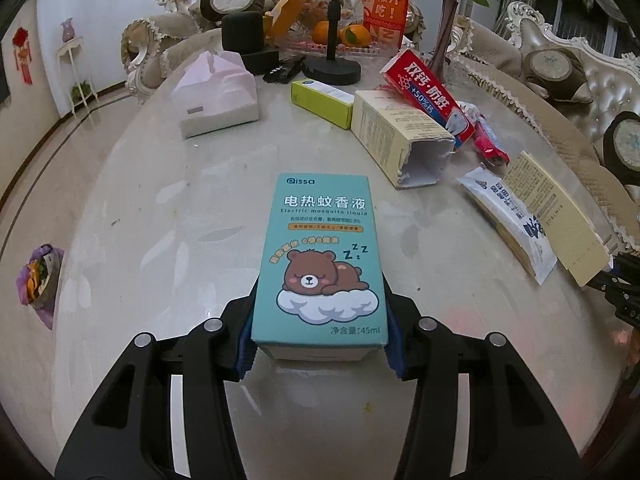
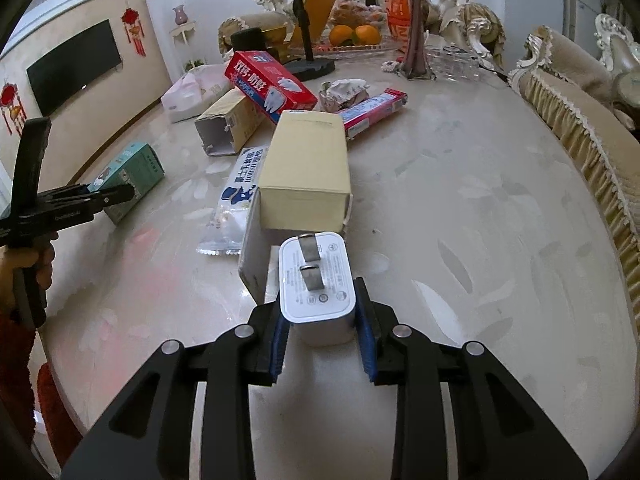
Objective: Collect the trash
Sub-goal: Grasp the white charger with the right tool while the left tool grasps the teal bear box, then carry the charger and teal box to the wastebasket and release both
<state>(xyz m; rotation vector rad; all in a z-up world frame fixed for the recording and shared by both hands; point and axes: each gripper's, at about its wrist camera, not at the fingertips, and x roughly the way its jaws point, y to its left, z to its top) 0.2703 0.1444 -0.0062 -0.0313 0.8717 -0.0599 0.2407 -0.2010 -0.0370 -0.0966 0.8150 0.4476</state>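
Clamping one item each, two grippers hover over a marble table.
Left gripper pinches one teal carton; right gripper pinches one white charger; two oranges behind.

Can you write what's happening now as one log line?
left gripper: holds teal box | right gripper: holds white charger | table: more boxes

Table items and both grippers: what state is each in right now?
Teal cardboard mosquito-liquid box: clamped in left gripper.
White plastic charger plug: prongs up, clamped in right gripper.
Beige cardboard carton: lying down, torn end open.
Red cardboard toothpaste box: propped on that carton.
White soft tissue pack: a tissue sticking up.
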